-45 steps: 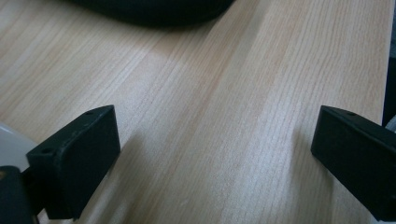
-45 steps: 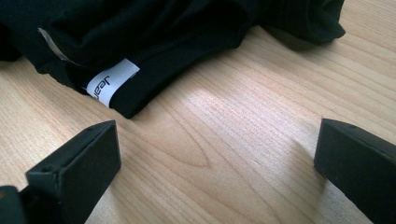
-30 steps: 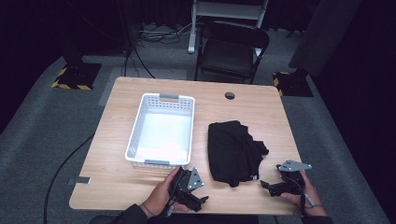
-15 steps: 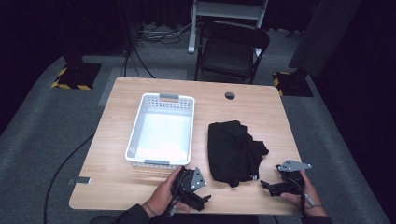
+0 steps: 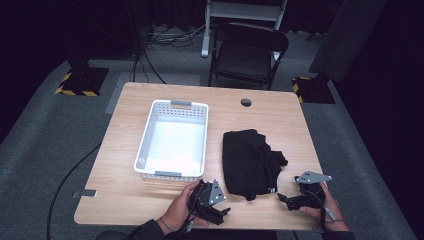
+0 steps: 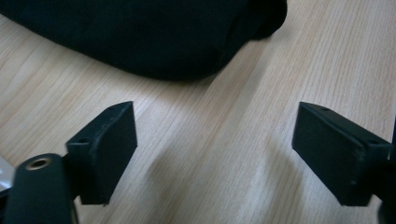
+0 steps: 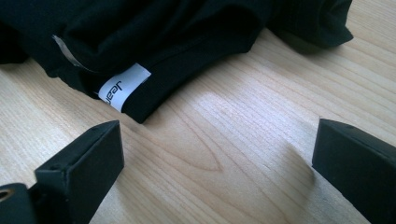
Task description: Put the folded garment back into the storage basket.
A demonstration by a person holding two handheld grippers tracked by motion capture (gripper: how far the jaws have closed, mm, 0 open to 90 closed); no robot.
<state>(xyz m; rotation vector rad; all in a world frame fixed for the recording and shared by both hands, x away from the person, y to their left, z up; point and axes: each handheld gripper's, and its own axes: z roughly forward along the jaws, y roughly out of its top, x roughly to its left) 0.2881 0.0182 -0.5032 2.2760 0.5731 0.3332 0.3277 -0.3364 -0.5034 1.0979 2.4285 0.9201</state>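
- Little has shifted: black garment (image 5: 251, 161) lies crumpled on the table (image 5: 125, 200) right of the white basket (image 5: 172, 141), as before.
- Left gripper (image 5: 218, 212) has slid slightly right along the near edge, its jaws just narrowing, nothing between them, cloth ahead.
- Right gripper (image 5: 286, 199) waits spread, empty, near the label (image 7: 123, 86); a grab looks imminent.

Bright tabletop, dark surroundings, soft close-ups

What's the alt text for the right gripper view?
A black garment with a white label lies crumpled on a wooden table, just beyond the right gripper, whose two black jaws stand wide apart over bare wood with nothing between them.
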